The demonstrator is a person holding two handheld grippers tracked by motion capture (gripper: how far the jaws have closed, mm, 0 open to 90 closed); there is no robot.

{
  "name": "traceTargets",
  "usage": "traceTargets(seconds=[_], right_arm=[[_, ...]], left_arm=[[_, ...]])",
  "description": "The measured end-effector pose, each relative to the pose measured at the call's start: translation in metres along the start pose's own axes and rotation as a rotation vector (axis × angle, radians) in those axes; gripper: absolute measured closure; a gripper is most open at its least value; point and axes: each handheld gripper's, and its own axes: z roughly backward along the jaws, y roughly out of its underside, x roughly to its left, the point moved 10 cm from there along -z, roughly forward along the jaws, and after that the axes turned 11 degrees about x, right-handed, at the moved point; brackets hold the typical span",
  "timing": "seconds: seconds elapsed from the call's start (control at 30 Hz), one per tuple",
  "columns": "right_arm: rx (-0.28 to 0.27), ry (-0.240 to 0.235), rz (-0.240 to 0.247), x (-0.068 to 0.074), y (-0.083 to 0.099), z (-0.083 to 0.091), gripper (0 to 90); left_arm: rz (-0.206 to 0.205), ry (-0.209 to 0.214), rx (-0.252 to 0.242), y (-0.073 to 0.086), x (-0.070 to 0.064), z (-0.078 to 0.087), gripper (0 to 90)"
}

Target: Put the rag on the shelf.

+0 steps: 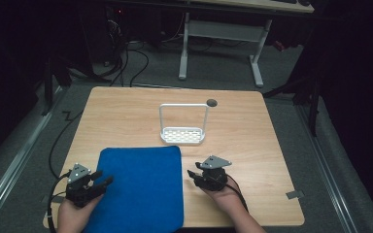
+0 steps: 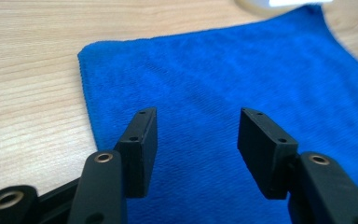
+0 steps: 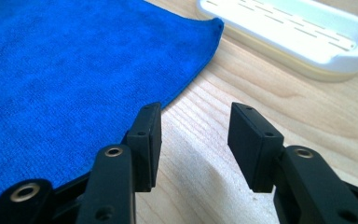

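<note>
A blue cloth lies flat on the wooden table, near its front edge. My left gripper rests at the cloth's left edge, open, its jaws pointing right over the fabric. My right gripper sits just right of the cloth, open, jaws pointing left at the cloth's right edge. Nothing is between either pair of jaws. A white slotted tray with a tall wire handle stands just behind the cloth; its base lies beyond my right gripper's jaws.
A small dark round disc sits at the table's back edge. A desk frame with white legs and cables on the floor lie beyond the table. Bare wood spreads to the right of the tray.
</note>
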Motion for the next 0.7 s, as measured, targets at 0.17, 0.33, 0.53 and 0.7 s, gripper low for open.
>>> traceTargets(seconds=[0.17,0.33,0.53,0.7], right_arm=[[-0.005,0.011,0.022,0.002,0.000,0.001,57.0],[-0.015,0.012,0.033,0.005,-0.003,0.001,57.0],[-0.010,-0.022,0.057,0.017,-0.007,-0.004,59.4],[0.001,-0.056,0.106,0.036,-0.013,-0.012,67.6]], left_arm=[[0.023,0.016,-0.005,0.000,0.004,-0.002,49.2],[0.015,0.010,-0.004,0.000,0.005,-0.001,48.8],[0.025,0.017,0.025,0.004,0.007,-0.005,52.1],[0.017,0.016,0.060,0.011,0.008,-0.002,65.1]])
